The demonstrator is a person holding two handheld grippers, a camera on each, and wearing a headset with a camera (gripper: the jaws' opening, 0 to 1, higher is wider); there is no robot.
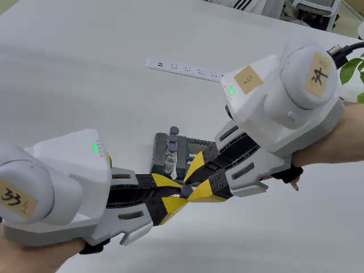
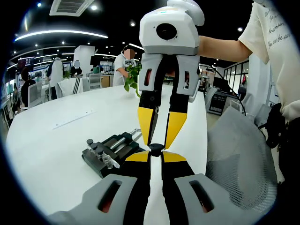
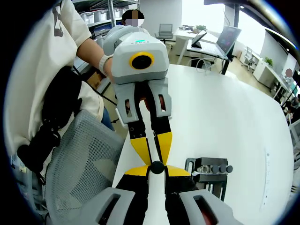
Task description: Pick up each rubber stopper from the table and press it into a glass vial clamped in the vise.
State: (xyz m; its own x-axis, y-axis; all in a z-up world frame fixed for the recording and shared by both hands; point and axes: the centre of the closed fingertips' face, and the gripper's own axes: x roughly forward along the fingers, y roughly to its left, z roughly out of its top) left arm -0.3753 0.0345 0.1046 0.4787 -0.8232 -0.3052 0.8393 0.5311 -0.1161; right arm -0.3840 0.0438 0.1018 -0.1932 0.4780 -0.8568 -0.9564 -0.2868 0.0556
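Handwritten "33" on tan sticker (image 1: 16,199), round end cap of left gripper (image 1: 179,194). Handwritten "34" on second tan sticker (image 1: 317,74), end cap of right gripper (image 1: 192,183). Small tan label (image 1: 248,79) on the right gripper's body: print too small to read. Lettering on the person's shirt (image 2: 276,28) in left gripper view: too blurred to read
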